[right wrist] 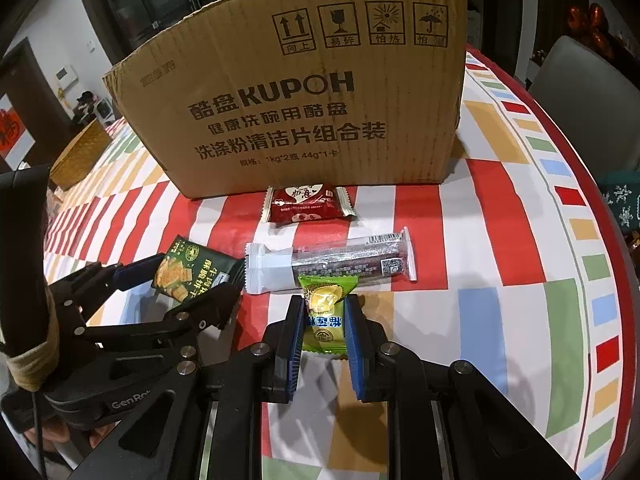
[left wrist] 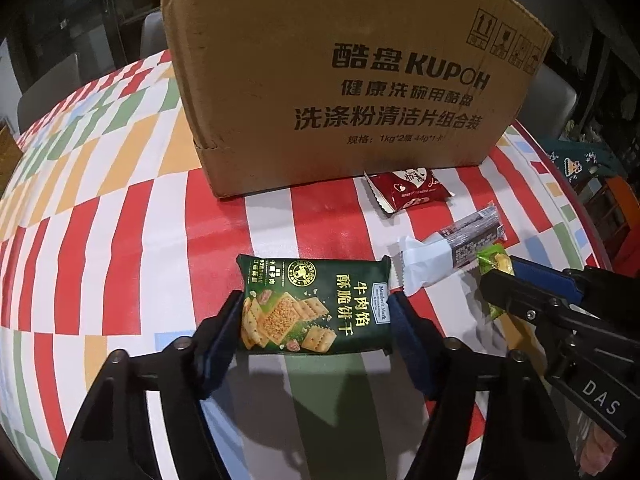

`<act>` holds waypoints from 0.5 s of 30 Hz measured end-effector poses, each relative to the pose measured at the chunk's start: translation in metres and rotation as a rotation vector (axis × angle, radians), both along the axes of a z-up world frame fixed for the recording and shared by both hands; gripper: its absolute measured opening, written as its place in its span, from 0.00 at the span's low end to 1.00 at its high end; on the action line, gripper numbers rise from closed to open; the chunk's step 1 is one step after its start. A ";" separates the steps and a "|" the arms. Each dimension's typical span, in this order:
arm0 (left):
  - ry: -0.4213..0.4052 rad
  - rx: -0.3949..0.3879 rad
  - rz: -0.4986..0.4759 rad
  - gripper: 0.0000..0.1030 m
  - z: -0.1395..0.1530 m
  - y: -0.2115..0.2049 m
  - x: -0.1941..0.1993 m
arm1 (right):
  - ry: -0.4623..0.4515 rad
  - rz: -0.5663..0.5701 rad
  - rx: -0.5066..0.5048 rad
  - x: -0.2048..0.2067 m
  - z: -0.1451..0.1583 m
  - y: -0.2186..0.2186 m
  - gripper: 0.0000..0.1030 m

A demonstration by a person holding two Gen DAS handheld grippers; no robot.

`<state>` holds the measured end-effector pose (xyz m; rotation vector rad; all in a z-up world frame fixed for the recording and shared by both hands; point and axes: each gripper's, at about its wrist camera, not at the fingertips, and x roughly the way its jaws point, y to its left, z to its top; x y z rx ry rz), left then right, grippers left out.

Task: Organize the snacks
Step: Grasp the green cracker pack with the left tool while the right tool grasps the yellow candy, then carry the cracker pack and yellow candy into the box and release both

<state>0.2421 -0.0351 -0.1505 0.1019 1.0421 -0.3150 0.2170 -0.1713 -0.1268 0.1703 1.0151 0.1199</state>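
Desk: covered with a cloth [left wrist: 132, 216] checked in red, white, orange, green and blue; dim room and a grey chair [right wrist: 588, 92] behind it
Cardboard box: a brown carton [left wrist: 336, 72] printed KUPOH stands upright at the back of the desk, its printed side facing both cameras
Red snack packet: lies flat [right wrist: 308, 204] just in front of the box's lower edge
Long bar: a white and dark wrapped bar [right wrist: 332, 262] lies crosswise nearer the cameras, between the red packet and the two grippers
Left hand-held gripper: its jaws [left wrist: 316, 312] stand on either side of a dark green cracker packet [left wrist: 316, 304], the blue pads against the packet's two short ends; in the right wrist view the packet looks tilted, its far end raised off the cloth
Right hand-held gripper: jaws narrow [right wrist: 322, 320], clamped on a small green and yellow candy packet [right wrist: 324, 312], which sits upright between the blue pads just beside the white end of the long bar
Person: a cuffed sleeve [right wrist: 30, 360] shows at the left gripper's handle
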 end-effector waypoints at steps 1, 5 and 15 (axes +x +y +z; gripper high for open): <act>0.002 -0.007 0.001 0.65 0.001 0.000 0.000 | -0.001 0.001 0.002 0.000 0.000 0.000 0.20; 0.002 -0.013 0.003 0.62 0.003 0.002 -0.003 | -0.008 0.003 -0.001 -0.001 0.003 0.001 0.20; -0.070 -0.021 0.030 0.62 0.031 0.010 -0.018 | -0.035 0.015 0.010 -0.005 0.014 0.002 0.20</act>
